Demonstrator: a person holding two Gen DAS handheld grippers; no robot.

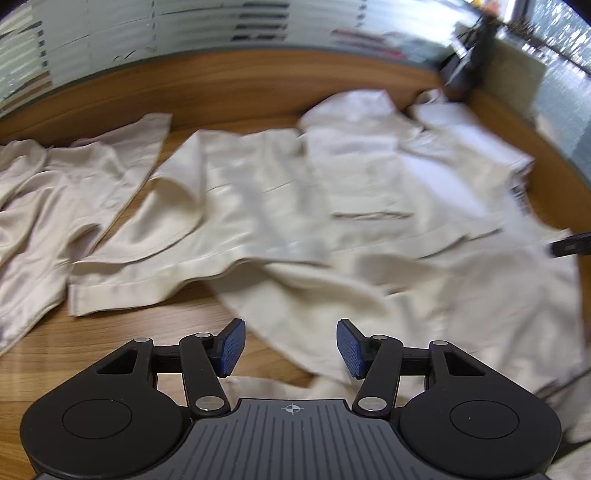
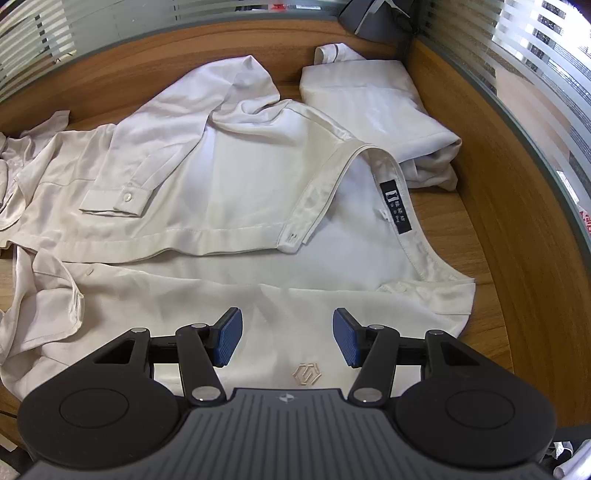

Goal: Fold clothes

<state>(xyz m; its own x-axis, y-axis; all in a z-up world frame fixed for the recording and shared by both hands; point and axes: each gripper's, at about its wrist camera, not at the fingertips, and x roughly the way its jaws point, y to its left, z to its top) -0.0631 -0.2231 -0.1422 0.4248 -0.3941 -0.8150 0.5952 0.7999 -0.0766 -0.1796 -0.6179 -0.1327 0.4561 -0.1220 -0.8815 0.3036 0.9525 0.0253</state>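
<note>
A white button-up shirt [image 2: 236,192] lies spread on the wooden table [image 2: 491,221], partly folded, one sleeve cuff [image 2: 114,201] laid across its body and a dark collar label [image 2: 398,206] at the right. My right gripper [image 2: 287,341] is open and empty just above the shirt's near part, by an embroidered logo [image 2: 306,374]. In the blurred left wrist view the same shirt [image 1: 332,206] fills the middle and right. My left gripper [image 1: 290,347] is open and empty above the shirt's near hem.
A folded white shirt [image 2: 373,99] lies at the back right corner. Another beige garment [image 1: 62,192] lies crumpled at the left. Frosted glass partitions [image 2: 517,74] border the table at the back and right. A dark object [image 2: 373,18] stands in the far corner.
</note>
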